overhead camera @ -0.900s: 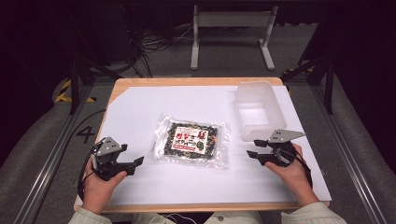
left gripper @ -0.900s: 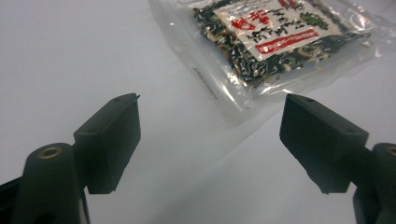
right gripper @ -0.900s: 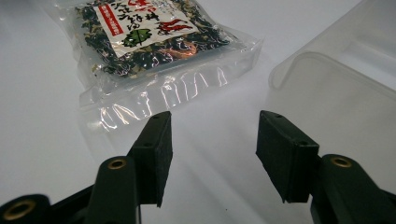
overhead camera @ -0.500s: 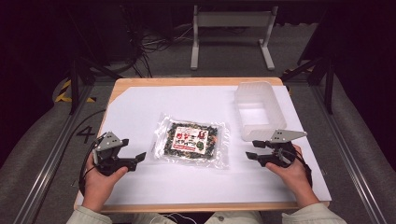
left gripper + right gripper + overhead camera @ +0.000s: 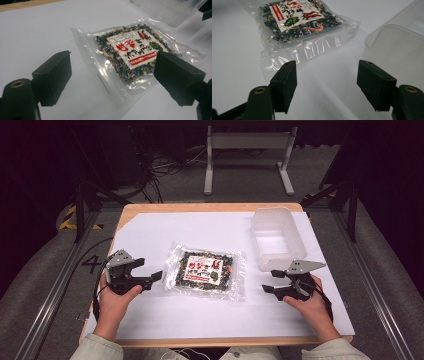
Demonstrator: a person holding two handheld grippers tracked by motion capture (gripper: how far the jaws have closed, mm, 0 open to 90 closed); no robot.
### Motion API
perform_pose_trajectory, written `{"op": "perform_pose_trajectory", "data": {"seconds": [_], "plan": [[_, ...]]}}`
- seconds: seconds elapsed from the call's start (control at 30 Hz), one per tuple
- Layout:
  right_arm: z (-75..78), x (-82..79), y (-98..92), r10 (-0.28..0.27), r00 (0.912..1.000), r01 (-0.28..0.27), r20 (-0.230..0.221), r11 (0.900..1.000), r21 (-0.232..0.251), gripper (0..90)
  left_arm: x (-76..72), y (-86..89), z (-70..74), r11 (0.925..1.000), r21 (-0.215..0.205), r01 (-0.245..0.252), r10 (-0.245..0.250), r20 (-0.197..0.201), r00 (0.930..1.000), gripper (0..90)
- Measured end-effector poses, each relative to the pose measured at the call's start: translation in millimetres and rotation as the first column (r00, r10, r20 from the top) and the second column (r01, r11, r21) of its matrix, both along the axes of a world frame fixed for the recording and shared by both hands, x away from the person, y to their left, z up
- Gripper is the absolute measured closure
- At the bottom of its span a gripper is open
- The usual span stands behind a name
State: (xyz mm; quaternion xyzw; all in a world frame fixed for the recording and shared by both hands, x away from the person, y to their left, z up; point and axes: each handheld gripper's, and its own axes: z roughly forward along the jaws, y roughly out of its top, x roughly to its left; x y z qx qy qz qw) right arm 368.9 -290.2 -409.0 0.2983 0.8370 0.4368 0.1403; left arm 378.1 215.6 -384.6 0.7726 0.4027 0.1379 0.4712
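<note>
Packet (image 5: 206, 272) lies flat mid-sheet, bare white paper (image 5: 200, 320) all round. Left gripper (image 5: 152, 277) at its 9 o'clock, right gripper (image 5: 270, 281) at 3, both spread wide, empty. Tub (image 5: 276, 237) at 2.

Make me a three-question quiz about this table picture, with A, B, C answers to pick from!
1. Where is the snack packet?
A. inside the plastic tub
B. flat on the white sheet between the two grippers
C. on the floor

2. What colour is the label on the packet?
A. white with red
B. all blue
C. all yellow

3. How do the jaws of the left gripper stand?
A. shut on the packet
B. shut on nothing
C. open, holding nothing

Answers:
1. B: the high view shows it lying on the white sheet with the left gripper on one side and the right gripper on the other; the plastic tub is empty.
2. A: the label is white with red print.
3. C: the left gripper view shows both jaws wide apart.
</note>
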Motion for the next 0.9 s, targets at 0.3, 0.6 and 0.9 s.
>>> {"op": "perform_pose_trajectory", "data": {"seconds": [0.3,0.6,0.9], "plan": [[-3.2,1.8,2.7,0.013,0.9999,-0.013,0.004,1.000,-0.015,30.8,12.6,-8.9,-12.7,0.9984,0.007,-0.056,0.056,-0.002,0.9984,17.0],[-3.3,0.5,3.7,0.017,0.9998,-0.017,0.001,0.999,-0.030,32.1,13.0,-12.4,-36.8,0.9997,0.012,-0.022,0.023,-0.063,0.9977,23.9],[-4.8,0.8,5.1,0.025,0.9997,-0.025,0.001,0.999,-0.046,32.1,14.2,-24.4,-45.0,0.9966,0.061,0.056,-0.047,-0.133,0.9900,27.4]]}}
